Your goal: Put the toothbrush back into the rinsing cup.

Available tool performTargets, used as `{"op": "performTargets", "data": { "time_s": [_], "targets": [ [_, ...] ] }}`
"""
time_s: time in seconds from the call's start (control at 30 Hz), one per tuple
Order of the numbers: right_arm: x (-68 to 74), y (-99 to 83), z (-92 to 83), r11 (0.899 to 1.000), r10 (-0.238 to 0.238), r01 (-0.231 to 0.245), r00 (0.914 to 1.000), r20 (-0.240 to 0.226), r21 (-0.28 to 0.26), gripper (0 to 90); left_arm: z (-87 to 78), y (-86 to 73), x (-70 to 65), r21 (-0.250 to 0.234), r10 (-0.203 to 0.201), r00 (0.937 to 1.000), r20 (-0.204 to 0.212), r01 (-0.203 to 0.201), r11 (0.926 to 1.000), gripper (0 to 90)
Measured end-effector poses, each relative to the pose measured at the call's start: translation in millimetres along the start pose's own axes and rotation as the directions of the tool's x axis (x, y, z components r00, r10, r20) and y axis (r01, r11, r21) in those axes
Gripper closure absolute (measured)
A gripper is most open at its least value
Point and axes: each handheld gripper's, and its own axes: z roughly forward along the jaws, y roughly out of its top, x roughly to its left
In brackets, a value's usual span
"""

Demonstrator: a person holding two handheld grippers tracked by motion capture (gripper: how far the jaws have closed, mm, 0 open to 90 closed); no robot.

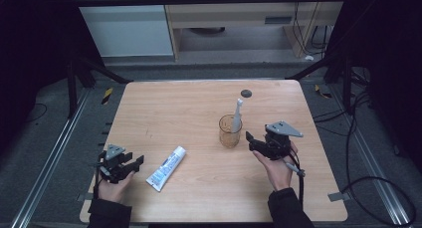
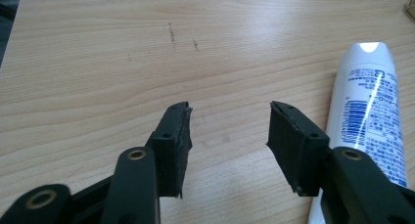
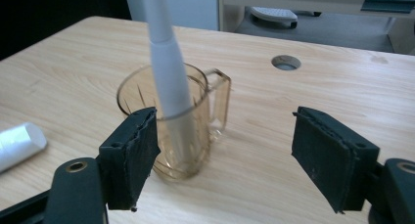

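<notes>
My right gripper (image 1: 250, 140) sits just to the right of the amber cup (image 1: 230, 131), its jaws spread wide with nothing between them. In the right gripper view the cup (image 3: 188, 131) stands a little ahead of my right gripper (image 3: 225, 153), off toward the jaw at the left of that view, its handle turned toward the gap. The white toothbrush (image 1: 237, 114) stands in the cup, leaning against the rim with its head up and tilted toward the far edge of the table (image 1: 199, 103).

My left gripper (image 1: 133, 164) rests low near the front left corner of the table, jaws parted and holding nothing. The toothpaste tube (image 1: 166, 168) lies flat just to its right; in the left gripper view the tube (image 2: 372, 116) runs alongside the outer face of the jaw at the right of that view, outside the gap, and only bare wood lies between the pads.

My right palm is turned upward beneath its gripper, the forearm coming in from the near edge; my left hand grips from below and behind, pointing the gripper toward the tube.

Both hands are close to the near edge. The middle and far part of the table are open, apart from a small round hole (image 1: 246, 93) near the far edge, behind the cup.
</notes>
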Motion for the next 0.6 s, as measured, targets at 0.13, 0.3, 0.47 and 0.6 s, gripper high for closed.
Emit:
{"op": "performTargets", "data": {
  "time_s": [0.13,0.3,0.47,0.6],
  "targets": [
    [-11.2,-5.6,-12.6,1.0,0.006,-0.006,0.9997,-0.023,0.001,25.3,-1.3,0.8,-2.2,0.002,0.011,0.9998,0.014,-0.011,0.9999,54.3],
    [-20.5,-13.7,-20.9,0.999,0.004,-0.003,0.9994,-0.034,0.032,25.5,-2.9,2.2,-5.6,0.0,0.029,0.9992,0.027,-0.029,0.9996,59.5],
    [-35.4,-26.7,-26.5,0.997,0.007,-0.006,0.9999,-0.015,0.075,26.0,-5.2,4.4,-10.8,0.008,0.064,0.9968,0.048,-0.064,0.9979,63.9],
    [-39.6,-33.5,-25.3,0.994,0.001,0.0,0.9999,-0.014,0.111,26.1,-7.7,7.0,-11.0,0.019,0.077,0.9949,0.066,-0.078,0.9967,66.3]
  ]
}}
